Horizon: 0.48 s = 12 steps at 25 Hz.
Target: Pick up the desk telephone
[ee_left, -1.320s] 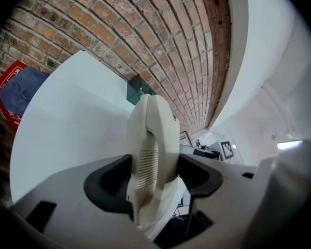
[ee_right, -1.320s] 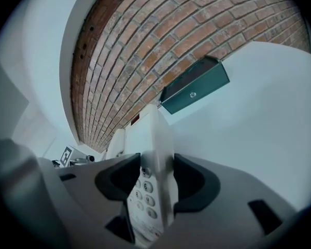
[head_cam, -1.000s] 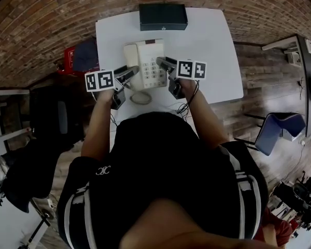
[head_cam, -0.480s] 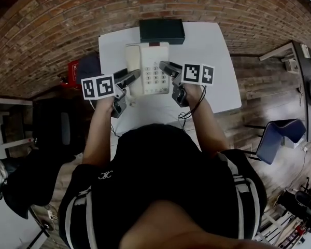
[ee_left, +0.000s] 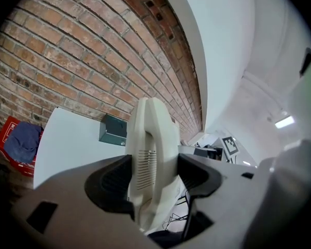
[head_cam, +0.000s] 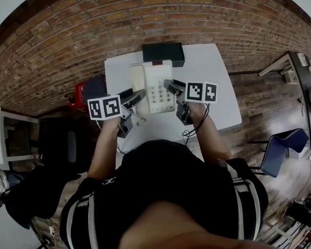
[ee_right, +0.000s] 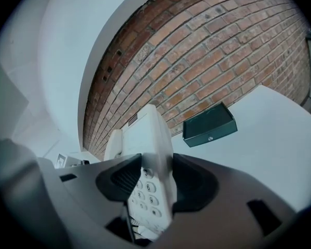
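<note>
The cream desk telephone (head_cam: 153, 86) hangs above the white table (head_cam: 215, 82), handset on its cradle, keypad facing up. My left gripper (head_cam: 137, 97) is shut on its left side edge and my right gripper (head_cam: 170, 86) on its right side edge. In the left gripper view the phone's vented side (ee_left: 149, 157) stands edge-on between the black pads of the left gripper (ee_left: 152, 179), which press on it. In the right gripper view the keypad edge (ee_right: 150, 162) is clamped in the right gripper (ee_right: 153, 180), whose jaws have just been closing slightly on it.
A black box (head_cam: 163, 53) lies at the table's far edge, just beyond the phone; the black box (ee_right: 209, 124) also shows in the right gripper view. A brick wall stands behind. A red crate with blue cloth (head_cam: 89, 90) sits left of the table, a blue chair (head_cam: 280, 150) at right.
Both grippers have risen together with the telephone, which has left the table top and now sits higher in the head view, close to the black box.
</note>
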{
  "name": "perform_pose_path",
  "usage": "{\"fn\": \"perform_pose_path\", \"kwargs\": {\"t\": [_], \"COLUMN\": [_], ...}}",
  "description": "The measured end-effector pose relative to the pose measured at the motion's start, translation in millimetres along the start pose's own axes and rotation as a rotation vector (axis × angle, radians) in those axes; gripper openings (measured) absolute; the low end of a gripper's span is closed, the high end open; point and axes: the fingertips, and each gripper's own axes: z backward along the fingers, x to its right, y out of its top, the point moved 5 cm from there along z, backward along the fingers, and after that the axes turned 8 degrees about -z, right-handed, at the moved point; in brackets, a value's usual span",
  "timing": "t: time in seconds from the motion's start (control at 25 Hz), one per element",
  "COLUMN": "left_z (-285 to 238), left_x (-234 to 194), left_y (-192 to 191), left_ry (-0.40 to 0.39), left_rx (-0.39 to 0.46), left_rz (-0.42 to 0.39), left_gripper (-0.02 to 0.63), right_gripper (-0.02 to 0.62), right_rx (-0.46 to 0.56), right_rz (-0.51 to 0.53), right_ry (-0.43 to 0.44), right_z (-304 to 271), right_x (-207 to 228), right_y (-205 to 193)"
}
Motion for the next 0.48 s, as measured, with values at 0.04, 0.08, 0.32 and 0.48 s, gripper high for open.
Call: {"fn": "perform_pose_path", "kwargs": {"t": [0.04, 0.08, 0.32, 0.48], "left_z": [-0.7, -1.5, -3.3, -2.7], "left_x": [-0.2, -0.6, -1.2, -0.3], "left_y": [0.4, 0.7, 1.5, 2.2], "left_ry": [0.0, 0.0, -0.004, -0.002], "left_rx": [-0.004, -0.01, -0.032, -0.031], "left_rz": [-0.002, -0.005, -0.024, -0.029], "left_gripper": [0.282, 0.282, 0.281, 0.282], "right_gripper": [0.179, 0.178, 0.178, 0.178], "right_rx": [-0.001, -0.002, 0.0, -0.001], "right_rz": [-0.001, -0.004, -0.014, -0.006], "right_ry": [0.001, 0.001, -0.01, -0.012], "right_z": [-0.2, -0.3, 0.4, 0.4], "right_x": [0.6, 1.4, 3.9, 2.3], "right_y": [0.3, 0.4, -1.6, -0.4]}}
